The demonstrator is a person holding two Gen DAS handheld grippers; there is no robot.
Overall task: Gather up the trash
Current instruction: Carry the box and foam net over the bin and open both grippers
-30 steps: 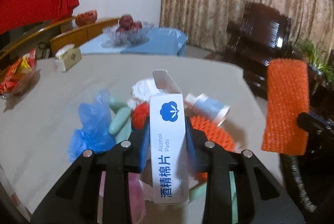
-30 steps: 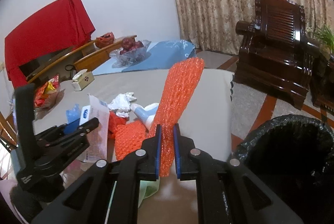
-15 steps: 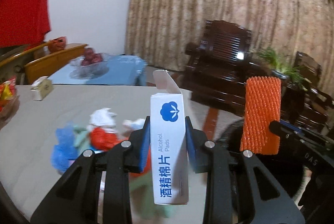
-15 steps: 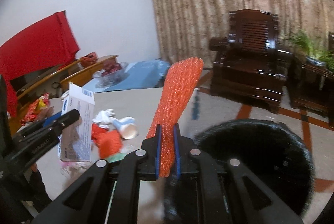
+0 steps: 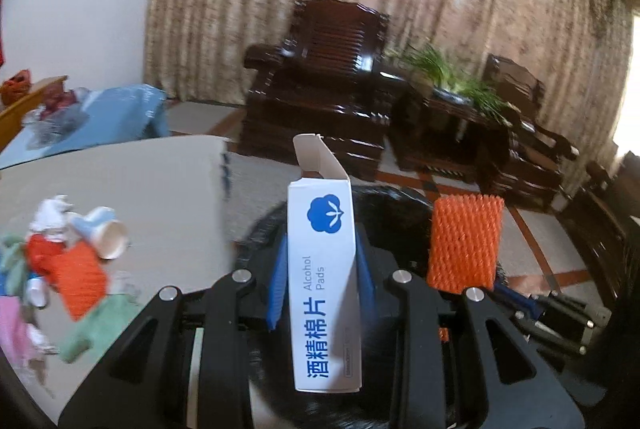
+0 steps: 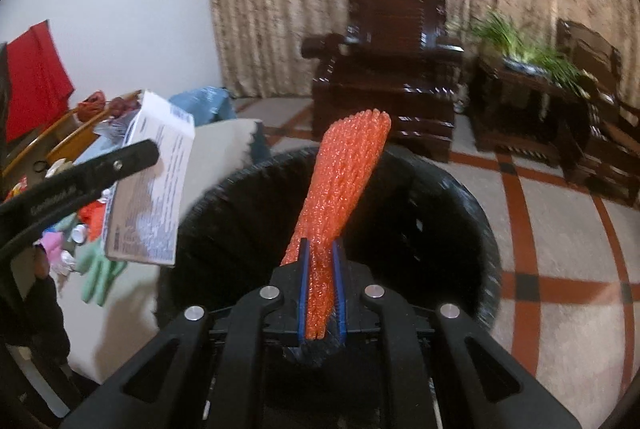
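Leftover litter pile [image 5: 68, 269] sits far left on the surface [image 5: 160, 181]: crumpled tissue, a tipped paper cup [image 5: 108, 235], orange foam net scraps, green and pink bits. Too blurred to sort further, and the left frame edge cuts the pile off.

My left gripper [image 5: 320, 271] is clamped on the alcohol pads box [image 5: 325, 285], held upright with its top flap open, over the near rim of the black-lined trash bin [image 6: 460, 197]. I read that as staged for a drop.

My right gripper [image 6: 320, 289] is pinched tight on the orange foam fruit net [image 6: 344, 185], which stands up over the bin mouth, so it should fall inside on release.

Bin interior is just black; can't tell what's in it. Its near rim is hidden behind both grippers. Whether the box clears the rim is unclear from the right wrist view.
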